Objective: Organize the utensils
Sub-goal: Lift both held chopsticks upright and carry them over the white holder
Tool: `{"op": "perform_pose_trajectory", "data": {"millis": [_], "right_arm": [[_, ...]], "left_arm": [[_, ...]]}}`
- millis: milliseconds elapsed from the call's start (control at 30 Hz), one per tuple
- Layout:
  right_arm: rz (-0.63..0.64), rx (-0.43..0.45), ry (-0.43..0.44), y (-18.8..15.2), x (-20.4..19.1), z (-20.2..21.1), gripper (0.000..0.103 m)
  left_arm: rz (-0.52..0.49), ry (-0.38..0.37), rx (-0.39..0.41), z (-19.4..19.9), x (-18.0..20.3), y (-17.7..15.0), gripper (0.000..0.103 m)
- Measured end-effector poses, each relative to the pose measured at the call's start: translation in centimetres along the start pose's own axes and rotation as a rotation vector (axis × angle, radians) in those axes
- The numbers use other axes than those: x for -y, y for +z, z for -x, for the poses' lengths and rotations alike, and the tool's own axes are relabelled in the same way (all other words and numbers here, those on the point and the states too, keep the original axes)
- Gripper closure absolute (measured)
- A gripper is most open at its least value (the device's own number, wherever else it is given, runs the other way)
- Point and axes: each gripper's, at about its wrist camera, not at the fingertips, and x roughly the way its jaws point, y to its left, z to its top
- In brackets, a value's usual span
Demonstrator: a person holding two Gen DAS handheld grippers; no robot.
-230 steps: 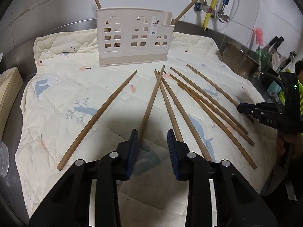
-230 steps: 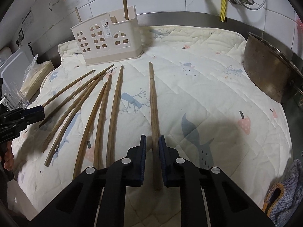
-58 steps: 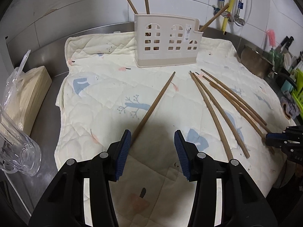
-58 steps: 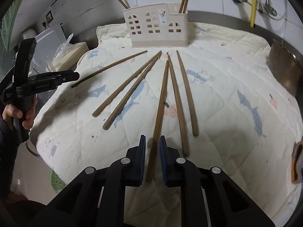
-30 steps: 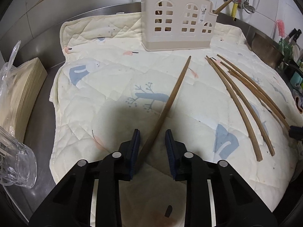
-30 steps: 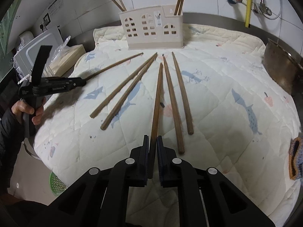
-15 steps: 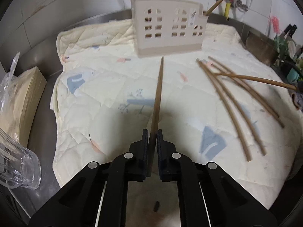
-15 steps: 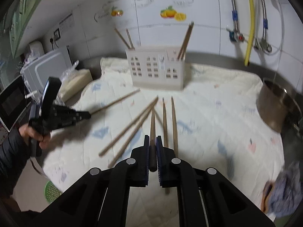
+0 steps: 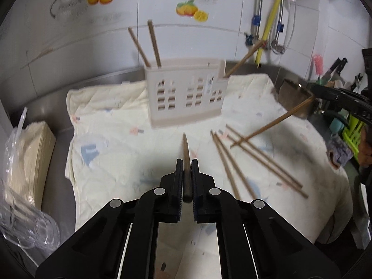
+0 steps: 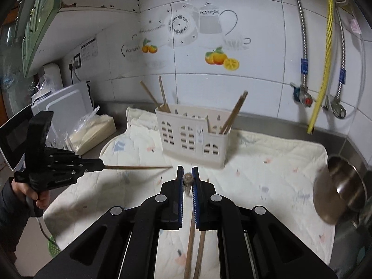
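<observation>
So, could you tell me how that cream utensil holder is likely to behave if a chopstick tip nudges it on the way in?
The utensil holder looks like thin, cut-out plastic, so probably light and easy to shove. It stands on the soft quilted cloth, so it may rock or tip rather than slide. The chopsticks in it lean outward, which may pull it off balance.

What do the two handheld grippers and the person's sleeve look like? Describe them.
Both the left gripper and the right gripper are matte black with angular linkage arms, silver rivets and blue ribbed pads. A dark sleeve covers the person's wrist.
</observation>
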Motion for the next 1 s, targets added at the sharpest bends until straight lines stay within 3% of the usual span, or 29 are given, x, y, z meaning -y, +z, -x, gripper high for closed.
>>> {"op": "perform_pose_trajectory", "data": {"millis": [600, 900, 1000], "right_arm": [[0.066, 0.059, 0.021, 11.3, 2.1, -1.2, 0.096], [0.065, 0.121, -0.005, 15.9, 3.2, -1.8, 0.096], [0.052, 0.139, -0.014, 17.1, 3.8, -2.3, 0.096]], "left_arm": [[-0.069, -0.073, 0.152, 3.3, 2.2, 10.8, 0.097], [-0.089, -0.069, 0.299, 6.0, 2.5, 18.2, 0.097], [-0.084, -0.035, 0.359, 6.4, 2.1, 20.7, 0.097]]}}
